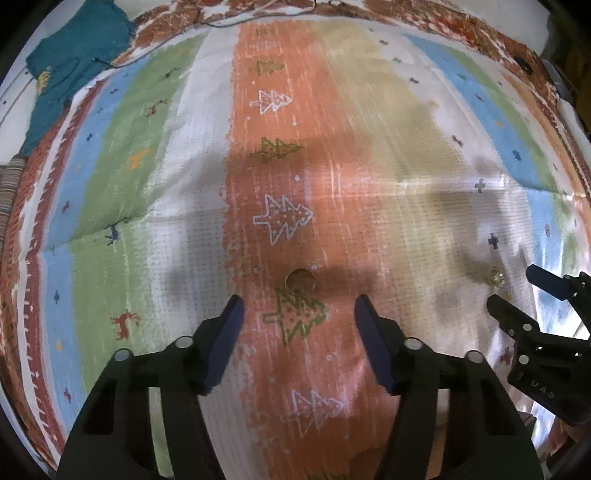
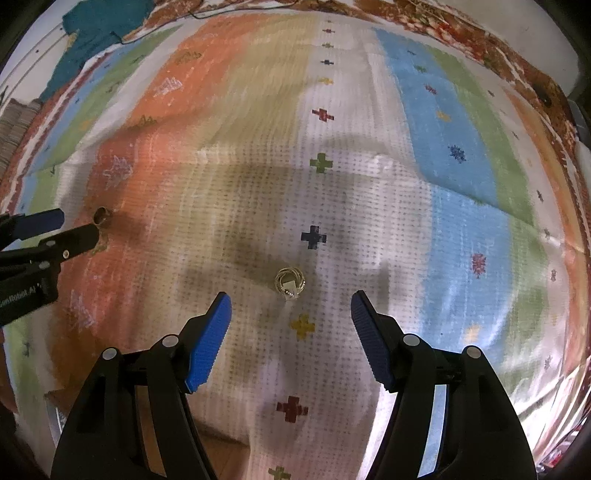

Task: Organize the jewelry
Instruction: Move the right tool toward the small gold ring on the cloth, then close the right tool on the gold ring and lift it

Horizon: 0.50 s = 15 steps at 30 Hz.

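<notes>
A small gold ring point(image 1: 299, 279) lies on the orange stripe of the striped cloth point(image 1: 184, 184), just ahead of my open, empty left gripper point(image 1: 299, 314); it also shows in the right wrist view point(image 2: 102, 216). A silver ring with a stone point(image 2: 290, 282) lies on the white stripe just ahead of my open, empty right gripper point(image 2: 291, 308); it shows small in the left wrist view point(image 1: 495, 276). The right gripper appears at the right of the left wrist view point(image 1: 511, 286); the left gripper appears at the left of the right wrist view point(image 2: 77, 225).
The striped cloth point(image 2: 443, 129) covers the whole surface, with fold creases across it. A teal cloth point(image 1: 74, 62) lies at the far left corner, also seen in the right wrist view point(image 2: 99, 29). A thin dark cord point(image 1: 221, 22) runs along the far edge.
</notes>
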### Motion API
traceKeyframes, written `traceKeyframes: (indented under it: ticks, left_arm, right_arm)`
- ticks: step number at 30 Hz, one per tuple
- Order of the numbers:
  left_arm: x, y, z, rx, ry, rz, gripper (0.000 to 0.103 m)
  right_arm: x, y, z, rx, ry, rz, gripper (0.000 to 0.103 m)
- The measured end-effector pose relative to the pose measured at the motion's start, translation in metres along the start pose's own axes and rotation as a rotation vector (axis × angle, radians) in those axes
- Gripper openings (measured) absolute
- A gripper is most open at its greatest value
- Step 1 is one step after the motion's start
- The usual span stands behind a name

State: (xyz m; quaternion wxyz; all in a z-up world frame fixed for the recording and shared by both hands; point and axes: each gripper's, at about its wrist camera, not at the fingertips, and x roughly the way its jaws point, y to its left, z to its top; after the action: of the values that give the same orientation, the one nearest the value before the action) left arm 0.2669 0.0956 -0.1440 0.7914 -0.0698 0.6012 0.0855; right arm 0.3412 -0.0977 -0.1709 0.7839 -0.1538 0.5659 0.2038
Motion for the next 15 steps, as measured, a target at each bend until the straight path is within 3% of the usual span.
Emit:
traceKeyframes:
  ticks: [9, 15]
  left_arm:
    - [0.019, 0.000, 0.008, 0.016, 0.016, 0.014, 0.055]
    - [0.025, -0.002, 0.013, 0.035, 0.014, 0.007, 0.041]
  right_arm:
    - [0.016, -0.003, 0.007, 0.015, 0.028, 0.009, 0.060]
    - [0.023, -0.002, 0.015, 0.019, 0.036, 0.004, 0.054]
